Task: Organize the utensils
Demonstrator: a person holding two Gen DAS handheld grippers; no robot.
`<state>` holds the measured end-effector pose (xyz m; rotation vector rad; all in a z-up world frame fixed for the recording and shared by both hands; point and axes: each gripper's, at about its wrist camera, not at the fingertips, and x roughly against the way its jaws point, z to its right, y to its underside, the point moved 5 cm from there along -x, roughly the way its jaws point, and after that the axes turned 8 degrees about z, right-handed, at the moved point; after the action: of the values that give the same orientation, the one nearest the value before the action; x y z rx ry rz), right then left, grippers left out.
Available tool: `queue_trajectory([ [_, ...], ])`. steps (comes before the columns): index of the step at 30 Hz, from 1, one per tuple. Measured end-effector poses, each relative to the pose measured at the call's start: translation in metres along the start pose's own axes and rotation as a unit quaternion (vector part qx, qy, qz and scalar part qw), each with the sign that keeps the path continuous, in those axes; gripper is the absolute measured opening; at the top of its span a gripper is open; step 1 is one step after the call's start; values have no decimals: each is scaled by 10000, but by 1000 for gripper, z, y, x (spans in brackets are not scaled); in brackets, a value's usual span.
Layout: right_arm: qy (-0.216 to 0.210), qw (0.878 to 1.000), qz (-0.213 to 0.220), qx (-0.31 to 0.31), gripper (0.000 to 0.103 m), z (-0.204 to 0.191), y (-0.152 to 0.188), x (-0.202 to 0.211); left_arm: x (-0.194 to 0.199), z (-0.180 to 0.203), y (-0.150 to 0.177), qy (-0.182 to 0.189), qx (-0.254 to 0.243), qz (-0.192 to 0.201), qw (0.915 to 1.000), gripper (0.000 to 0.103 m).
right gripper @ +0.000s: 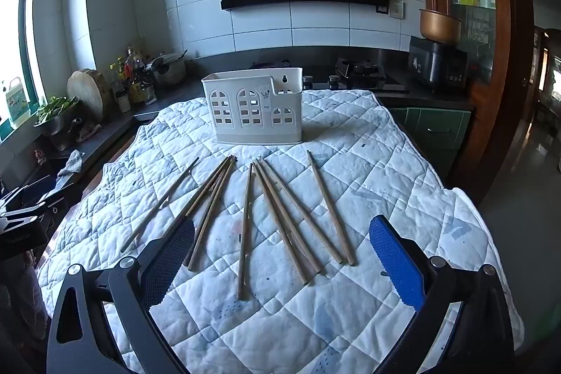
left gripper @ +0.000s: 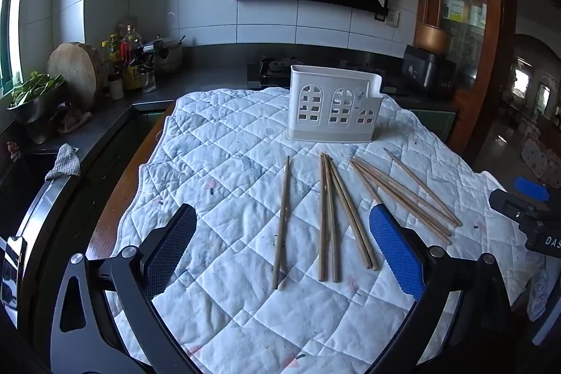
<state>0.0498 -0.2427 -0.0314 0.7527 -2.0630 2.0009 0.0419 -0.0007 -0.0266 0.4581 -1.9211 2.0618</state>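
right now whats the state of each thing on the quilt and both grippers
white plastic utensil holder with window cutouts: upright, nothing seen inside
brown wooden chopsticks: lying flat and loose on the white quilted cloth, none in the holder
left gripper: open, holding nothing
right gripper: open, holding nothing

Quilted white cloth (left gripper: 224,163), round wooden board (left gripper: 72,74), bottles (left gripper: 128,58), greens in bowl (left gripper: 33,95)
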Motion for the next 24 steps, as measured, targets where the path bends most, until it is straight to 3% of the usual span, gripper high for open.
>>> queue_trajectory([
  [24,-12,10000,83,-8,97,-1,0,4,4,4,-3,-95,-76,106,9999,97],
])
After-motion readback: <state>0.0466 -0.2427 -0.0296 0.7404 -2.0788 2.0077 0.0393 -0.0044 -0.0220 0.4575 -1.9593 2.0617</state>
